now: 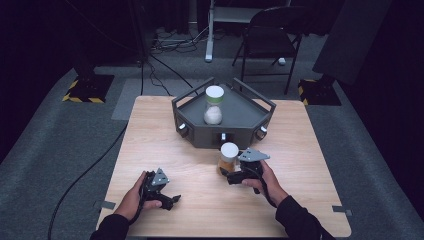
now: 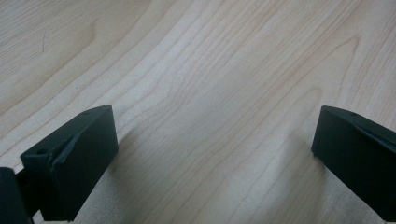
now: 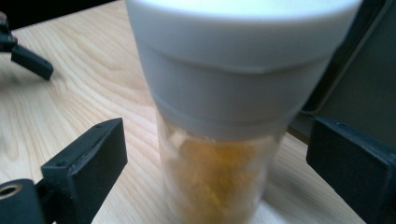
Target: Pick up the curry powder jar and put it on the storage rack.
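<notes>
Forearms in dark sleeves enter at the bottom edge of the high view.
Left gripper [image 1: 167,200]: lower left of centre, held low over the wooden table [image 1: 150,130]; in the left gripper view its jaws stand wide apart with bare wood grain between them.
Right gripper [image 1: 226,173]: lower right of centre, grey three-cornered plate on top, jaws pointing toward frame left. In the right gripper view the jaws stand apart on either side of the jar, a gap showing at each pad, nothing clamped.
Jar of orange contents [image 1: 228,158], white lid: upright on the table just below the tray's front wall, between the right gripper's jaws; it looms close and blurred in the right gripper view [image 3: 224,140].
Grey tray [image 1: 190,107]: angular, with handles, centre of the frame at the table's far part.
Jar of white contents [image 1: 213,106], white lid: upright inside the tray.
Folding chair [image 1: 272,35]: upper right, on the carpeted floor beyond the table, cables lying to its left.
</notes>
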Demonstrator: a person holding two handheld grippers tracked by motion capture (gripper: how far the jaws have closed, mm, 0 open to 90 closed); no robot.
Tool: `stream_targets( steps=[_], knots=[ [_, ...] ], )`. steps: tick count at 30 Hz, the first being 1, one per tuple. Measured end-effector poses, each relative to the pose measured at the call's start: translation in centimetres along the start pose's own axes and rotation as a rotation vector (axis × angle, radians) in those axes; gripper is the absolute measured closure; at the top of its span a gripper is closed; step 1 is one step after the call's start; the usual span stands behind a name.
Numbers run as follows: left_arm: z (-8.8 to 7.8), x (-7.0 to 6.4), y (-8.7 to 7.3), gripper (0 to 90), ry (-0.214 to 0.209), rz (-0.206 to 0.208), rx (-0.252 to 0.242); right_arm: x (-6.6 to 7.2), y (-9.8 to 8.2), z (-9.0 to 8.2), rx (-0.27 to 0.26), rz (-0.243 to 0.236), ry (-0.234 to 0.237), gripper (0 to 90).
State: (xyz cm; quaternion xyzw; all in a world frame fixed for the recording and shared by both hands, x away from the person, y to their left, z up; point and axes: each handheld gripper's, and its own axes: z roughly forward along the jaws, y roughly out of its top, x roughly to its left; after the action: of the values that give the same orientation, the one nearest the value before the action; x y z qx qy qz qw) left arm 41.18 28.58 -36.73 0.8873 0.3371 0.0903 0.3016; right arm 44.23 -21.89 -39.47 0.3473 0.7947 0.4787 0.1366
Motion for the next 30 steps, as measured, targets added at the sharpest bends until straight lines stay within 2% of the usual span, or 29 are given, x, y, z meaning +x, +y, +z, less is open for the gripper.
stream_targets(
  steps=[5, 7, 12, 14, 17, 23, 30],
  knots=[
    [0.0, 0.0, 0.0, 0.3, 0.0, 0.0, 0.0, 0.6, -0.3, 0.8, -0.041, 0.05, -0.026, 8.0],
    [0.0, 0.0, 0.0, 0.3, 0.0, 0.0, 0.001, 0.9, -0.7, 1.1, -0.064, 0.07, -0.046, 14.9],
    [0.0, 0.0, 0.0, 0.3, -0.001, 0.0, 0.0, 1.1, -1.6, 1.5, -0.117, 0.105, -0.05, 29.4],
    [0.0, 0.0, 0.0, 0.3, -0.001, 0.001, 0.0, 1.4, -1.8, 1.7, -0.132, 0.088, -0.057, 32.7],
    [0.0, 0.0, 0.0, 0.3, -0.001, 0.001, 0.001, 1.6, -2.0, 1.8, -0.146, 0.087, -0.064, 33.2],
    [0.0, 0.0, 0.0, 0.3, -0.001, 0.0, 0.0, 1.7, -1.3, 1.4, -0.131, 0.043, -0.071, 34.2],
    [0.0, 0.0, 0.0, 0.3, -0.001, 0.0, 0.001, 1.8, -1.3, 1.1, -0.137, 0.041, -0.084, 34.3]
  ],
)
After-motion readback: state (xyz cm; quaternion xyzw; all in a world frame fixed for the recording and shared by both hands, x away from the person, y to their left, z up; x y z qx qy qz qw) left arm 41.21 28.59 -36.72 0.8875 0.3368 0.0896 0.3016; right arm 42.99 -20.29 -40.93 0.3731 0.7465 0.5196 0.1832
